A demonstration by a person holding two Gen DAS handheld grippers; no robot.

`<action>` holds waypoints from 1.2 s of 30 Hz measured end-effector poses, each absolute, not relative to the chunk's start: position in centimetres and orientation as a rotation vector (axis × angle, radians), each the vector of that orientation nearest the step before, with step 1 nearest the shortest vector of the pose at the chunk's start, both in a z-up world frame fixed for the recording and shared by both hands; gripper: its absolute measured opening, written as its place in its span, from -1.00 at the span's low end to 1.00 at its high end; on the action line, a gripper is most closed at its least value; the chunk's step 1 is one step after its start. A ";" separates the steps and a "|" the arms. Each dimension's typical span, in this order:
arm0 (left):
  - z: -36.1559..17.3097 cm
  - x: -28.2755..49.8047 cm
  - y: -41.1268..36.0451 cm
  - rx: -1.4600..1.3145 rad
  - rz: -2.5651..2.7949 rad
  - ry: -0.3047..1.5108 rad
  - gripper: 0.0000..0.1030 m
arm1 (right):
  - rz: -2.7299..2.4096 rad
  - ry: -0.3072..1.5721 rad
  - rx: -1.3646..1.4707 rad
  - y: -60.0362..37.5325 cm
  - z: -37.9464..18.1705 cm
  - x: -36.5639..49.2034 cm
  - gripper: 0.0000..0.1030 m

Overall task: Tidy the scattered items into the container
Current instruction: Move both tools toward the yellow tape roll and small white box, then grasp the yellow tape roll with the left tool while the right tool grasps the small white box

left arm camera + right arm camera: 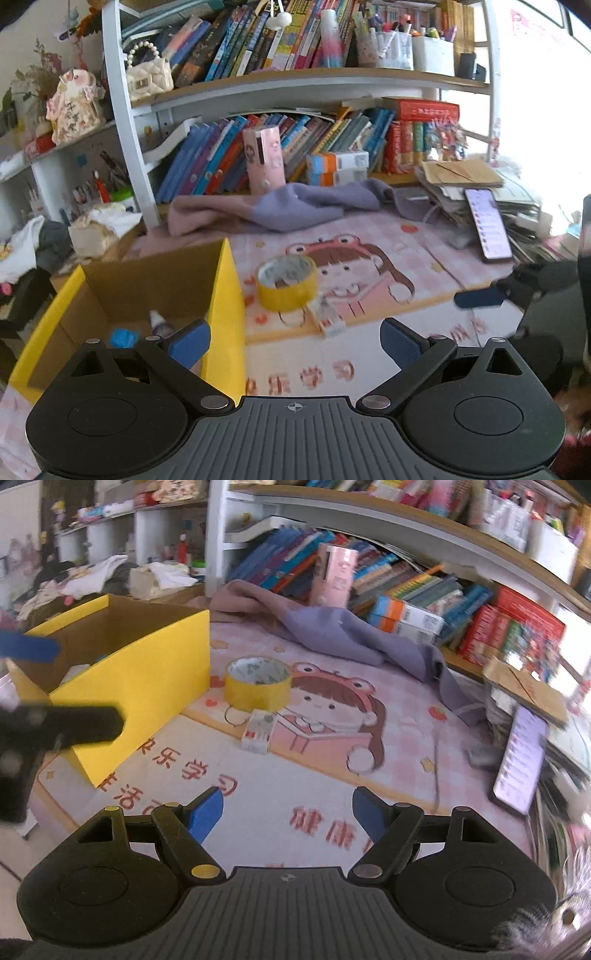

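Crowding tape roll [257, 682]: yellow box [147, 686] | small carton [258, 732] | cloth [332, 631]

Beyond my hand-held gripper a crumpled lilac-and-pink cloth [280, 208] lies; right of it, a lit black smartphone [519, 762] leans against stacked papers [480, 206].

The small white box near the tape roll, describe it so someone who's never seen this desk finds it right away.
Start at the yellow box on the pink cartoon mat. Just beside it stands a yellow tape roll. The small white box lies flat right in front of the roll, the only pale, rectangular carton there, with red print at one end.
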State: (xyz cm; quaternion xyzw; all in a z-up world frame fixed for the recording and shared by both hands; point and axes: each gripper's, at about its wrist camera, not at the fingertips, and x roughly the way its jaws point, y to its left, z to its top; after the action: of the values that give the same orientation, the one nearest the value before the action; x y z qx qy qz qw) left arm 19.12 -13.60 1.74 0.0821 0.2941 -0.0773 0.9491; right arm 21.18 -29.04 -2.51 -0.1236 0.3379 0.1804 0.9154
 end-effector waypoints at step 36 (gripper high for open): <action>-1.2 37.7 -21.1 0.285 -0.029 0.818 0.94 | 0.613 0.765 -0.215 -29.2 -10.0 36.9 -0.45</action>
State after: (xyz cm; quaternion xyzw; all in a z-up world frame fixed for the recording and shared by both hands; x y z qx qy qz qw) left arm 37.71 -21.11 -1.25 0.1382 0.3963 -0.0140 0.9076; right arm 36.89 -29.18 -9.99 -0.1032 0.3665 0.2940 0.8767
